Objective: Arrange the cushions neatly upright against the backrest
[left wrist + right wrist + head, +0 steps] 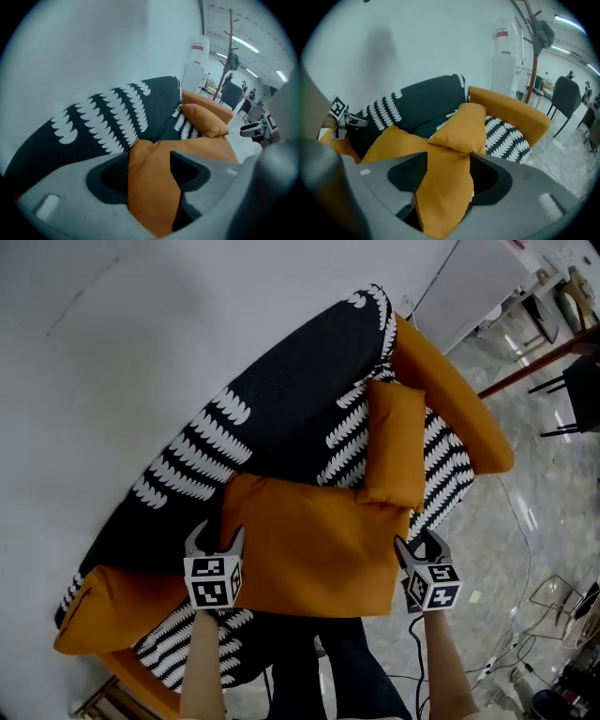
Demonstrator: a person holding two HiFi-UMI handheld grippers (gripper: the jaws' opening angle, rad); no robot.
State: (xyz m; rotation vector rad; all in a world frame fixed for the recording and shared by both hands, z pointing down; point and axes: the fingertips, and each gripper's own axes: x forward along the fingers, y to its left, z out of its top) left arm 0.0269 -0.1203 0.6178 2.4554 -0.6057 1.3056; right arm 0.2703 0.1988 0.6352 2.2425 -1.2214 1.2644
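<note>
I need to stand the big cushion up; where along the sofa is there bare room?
Bare: the backrest stretch behind the large cushion, from the left armrest to the small cushion. Crowded: the small cushion lies near the right armrest; the large cushion covers the middle of the seat.

Patterned sofa (pixel 272 409) carries large cushion (pixel 309 549) and small cushion (pixel 394 442).

Large cushion (pixel 309 554) lay flat on sofa (pixel 281 399) seat. Small cushion (pixel 394 442) touched its far right corner. Left gripper (pixel 214 542) sat at its left edge and right gripper (pixel 419 547) at its right edge, cushion fabric between each one's jaws.
</note>
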